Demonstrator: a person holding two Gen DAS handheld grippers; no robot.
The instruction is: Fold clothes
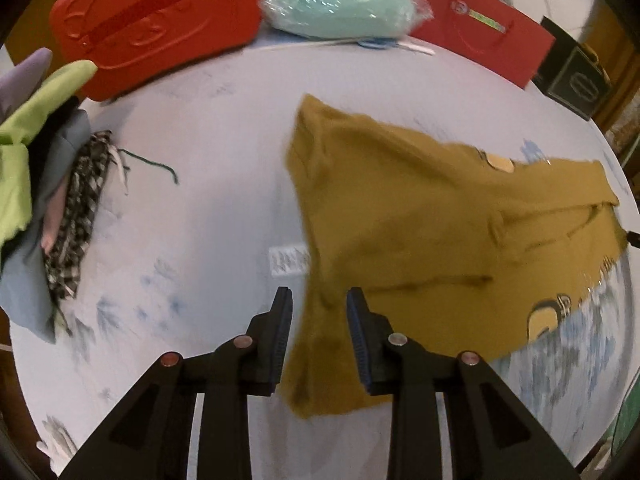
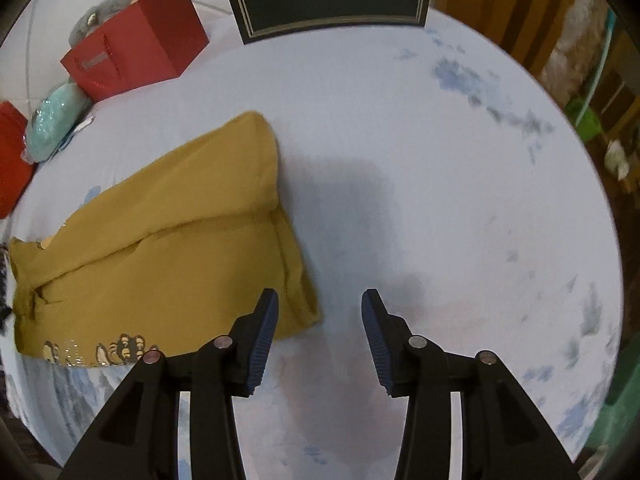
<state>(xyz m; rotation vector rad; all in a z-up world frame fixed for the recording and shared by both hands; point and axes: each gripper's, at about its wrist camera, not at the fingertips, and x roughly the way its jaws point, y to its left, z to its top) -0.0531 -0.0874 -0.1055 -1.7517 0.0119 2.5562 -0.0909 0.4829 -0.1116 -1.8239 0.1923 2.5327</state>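
The mustard shirt point(image 1: 440, 240) lies on the round table point(image 1: 200, 200), partly folded. The left gripper point(image 1: 319, 336) is spread over its edge; the right gripper point(image 2: 320, 336) is spread at the shirt's 4 o'clock. At 11 o'clock, a red bag point(image 2: 136, 40) holds something grey.

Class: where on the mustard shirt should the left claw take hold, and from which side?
Grip the shirt at its near sleeve flap, approaching from the near table edge. That flap already lies loose between the open left claw fingers.
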